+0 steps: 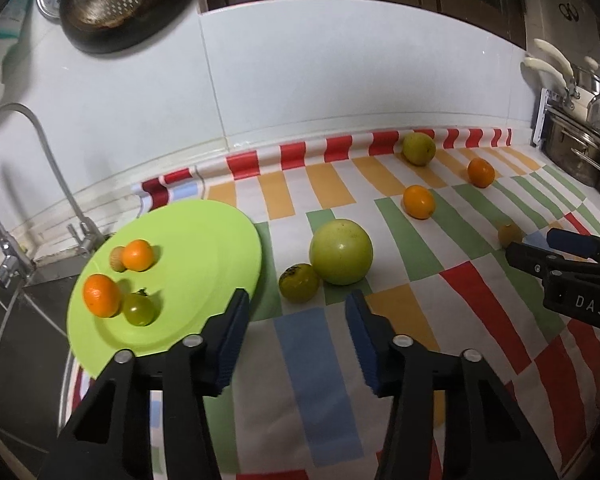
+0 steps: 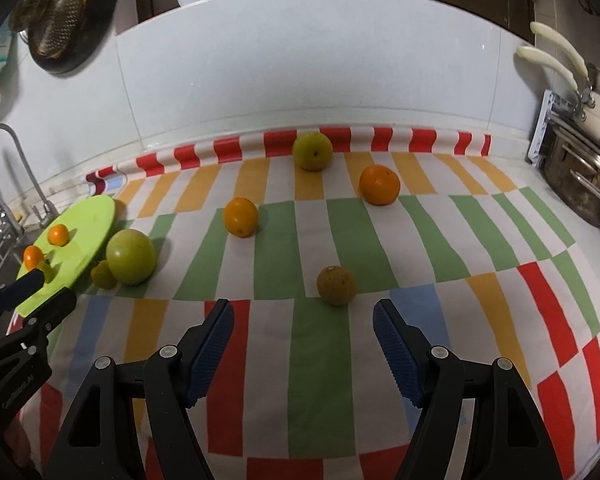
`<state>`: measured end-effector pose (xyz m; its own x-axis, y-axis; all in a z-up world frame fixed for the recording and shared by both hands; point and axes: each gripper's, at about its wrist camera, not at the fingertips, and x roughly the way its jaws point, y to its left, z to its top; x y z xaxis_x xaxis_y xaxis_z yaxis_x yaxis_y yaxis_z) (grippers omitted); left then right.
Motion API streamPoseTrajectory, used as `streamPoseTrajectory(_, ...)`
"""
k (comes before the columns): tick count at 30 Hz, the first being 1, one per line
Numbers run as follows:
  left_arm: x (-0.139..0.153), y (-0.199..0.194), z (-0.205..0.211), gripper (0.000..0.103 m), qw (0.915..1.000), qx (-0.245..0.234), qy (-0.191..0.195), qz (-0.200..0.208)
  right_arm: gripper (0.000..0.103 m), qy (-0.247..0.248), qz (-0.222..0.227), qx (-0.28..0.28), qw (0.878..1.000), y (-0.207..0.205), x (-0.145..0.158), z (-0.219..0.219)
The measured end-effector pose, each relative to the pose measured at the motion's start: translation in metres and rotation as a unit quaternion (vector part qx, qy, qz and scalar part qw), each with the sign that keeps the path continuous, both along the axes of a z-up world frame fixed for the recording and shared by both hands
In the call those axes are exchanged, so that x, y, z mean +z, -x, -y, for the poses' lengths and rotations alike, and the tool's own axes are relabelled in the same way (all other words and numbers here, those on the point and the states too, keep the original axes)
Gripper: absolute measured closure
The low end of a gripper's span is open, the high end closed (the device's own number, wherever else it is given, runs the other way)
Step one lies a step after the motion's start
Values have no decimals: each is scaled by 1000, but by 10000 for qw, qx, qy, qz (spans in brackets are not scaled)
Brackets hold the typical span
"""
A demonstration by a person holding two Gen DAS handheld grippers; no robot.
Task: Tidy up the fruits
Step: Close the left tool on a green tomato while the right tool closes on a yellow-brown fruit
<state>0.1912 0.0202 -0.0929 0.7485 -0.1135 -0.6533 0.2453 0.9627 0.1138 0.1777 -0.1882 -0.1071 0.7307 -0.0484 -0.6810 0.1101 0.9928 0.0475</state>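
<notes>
A lime green plate (image 1: 204,240) lies at the cloth's left end and holds two oranges (image 1: 101,294), a small green fruit (image 1: 139,309) and a pale small fruit. Beside it on the cloth sit a big green apple (image 1: 341,251) and a small yellow-green fruit (image 1: 299,282). My left gripper (image 1: 296,312) is open and empty just before that small fruit. My right gripper (image 2: 303,316) is open and empty just before a brownish small fruit (image 2: 336,285). Farther back lie two oranges (image 2: 241,217) (image 2: 379,185) and a green fruit (image 2: 312,151).
The striped cloth (image 2: 324,360) covers the counter. A sink with a tap (image 1: 28,184) is at the left. Steel pots (image 2: 580,184) stand at the right. A white tiled wall (image 2: 300,80) backs the counter, with a pan and colander (image 1: 128,0) hanging on it.
</notes>
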Motion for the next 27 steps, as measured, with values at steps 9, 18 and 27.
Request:
streamPoseTrajectory(9, -15, -29, -1, 68, 9993, 69, 160, -327, 40, 5, -254, 16, 9997, -22, -12, 0)
streamPoseTrajectory(18, -20, -42, 1, 71, 9986, 91, 183, -481, 49, 82, -401, -77, 9991, -30, -20, 4)
streamPoseTrajectory(27, -21, -50, 2, 75, 9984, 132, 174, -519, 57, 242, -394, -138, 9988, -36, -20, 6)
